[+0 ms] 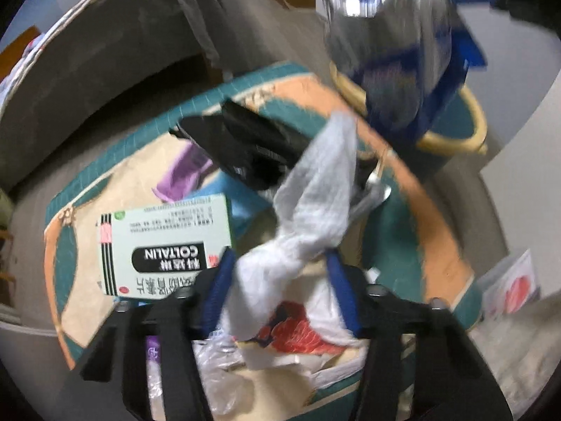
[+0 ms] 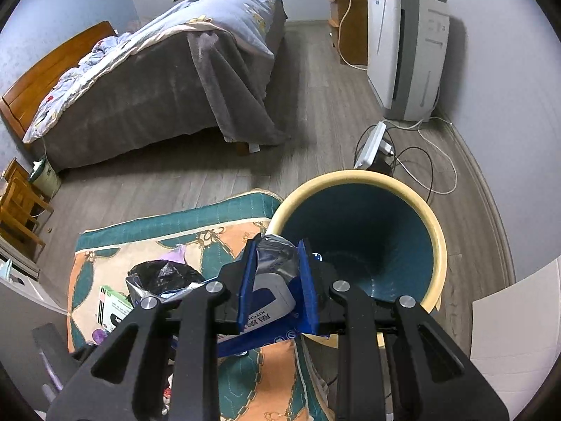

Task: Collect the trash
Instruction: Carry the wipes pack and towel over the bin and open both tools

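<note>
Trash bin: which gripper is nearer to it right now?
Right. The right gripper, clamping a blue wrapper, hangs at the trash bin rim; the left gripper holds a white tissue over the rug.

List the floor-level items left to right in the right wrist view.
Chair → medicine box → black bag → blue pack in the right claw → bin

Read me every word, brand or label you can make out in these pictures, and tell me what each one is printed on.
"COLTALIN": upside down in a black oval on the pale green cardboard medicine box lying on the teal and orange patterned mat.
Chinese characters and fine print on that box: too small and blurred to read.
"KITC...": cut-off letters on the blue and silver foil wrapper in the right gripper.
Red and white plastic packaging under the left gripper: print unreadable.
</note>
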`<action>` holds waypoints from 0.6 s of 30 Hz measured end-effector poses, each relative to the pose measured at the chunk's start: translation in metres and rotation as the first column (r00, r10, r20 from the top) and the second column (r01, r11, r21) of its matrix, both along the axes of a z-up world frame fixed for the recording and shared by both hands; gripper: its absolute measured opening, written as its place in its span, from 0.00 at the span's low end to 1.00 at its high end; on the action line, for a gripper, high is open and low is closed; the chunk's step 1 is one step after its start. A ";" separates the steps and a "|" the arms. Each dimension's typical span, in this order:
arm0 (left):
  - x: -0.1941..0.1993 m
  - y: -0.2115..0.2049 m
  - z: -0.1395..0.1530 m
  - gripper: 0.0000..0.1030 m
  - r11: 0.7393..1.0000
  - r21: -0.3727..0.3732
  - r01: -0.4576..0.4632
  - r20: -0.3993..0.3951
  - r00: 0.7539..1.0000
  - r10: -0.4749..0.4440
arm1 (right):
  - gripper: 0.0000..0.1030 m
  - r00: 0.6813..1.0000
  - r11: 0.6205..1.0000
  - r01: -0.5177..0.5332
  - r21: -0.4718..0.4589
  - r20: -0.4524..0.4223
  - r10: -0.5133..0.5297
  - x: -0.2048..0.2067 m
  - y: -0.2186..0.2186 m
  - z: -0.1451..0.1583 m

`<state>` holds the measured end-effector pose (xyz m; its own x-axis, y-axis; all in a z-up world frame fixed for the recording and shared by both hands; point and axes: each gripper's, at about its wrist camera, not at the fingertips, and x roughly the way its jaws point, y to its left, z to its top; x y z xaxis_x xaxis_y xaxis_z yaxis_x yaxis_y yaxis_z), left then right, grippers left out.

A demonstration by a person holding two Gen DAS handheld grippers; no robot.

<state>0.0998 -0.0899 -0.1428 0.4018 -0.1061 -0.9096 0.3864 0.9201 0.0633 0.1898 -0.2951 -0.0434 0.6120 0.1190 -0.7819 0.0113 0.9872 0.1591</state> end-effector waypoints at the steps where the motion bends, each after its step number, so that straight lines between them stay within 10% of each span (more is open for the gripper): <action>1: -0.001 0.000 -0.002 0.33 1.000 0.012 0.004 -0.003 1.000 -0.004 | 0.23 1.000 1.000 -0.003 -0.006 0.004 0.003 0.000 0.000 0.001; 18: -0.008 0.020 0.104 0.29 0.987 -0.159 -0.005 0.289 0.956 0.051 | 0.23 0.990 0.996 0.093 0.014 0.104 -0.094 -0.008 -0.051 0.038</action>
<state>0.0918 -0.0696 -0.0386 0.6517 -0.2209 -0.7256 0.3462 0.9378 0.0254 0.1822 -0.3463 -0.0056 0.6987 0.0638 -0.7126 0.0869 0.9811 0.1730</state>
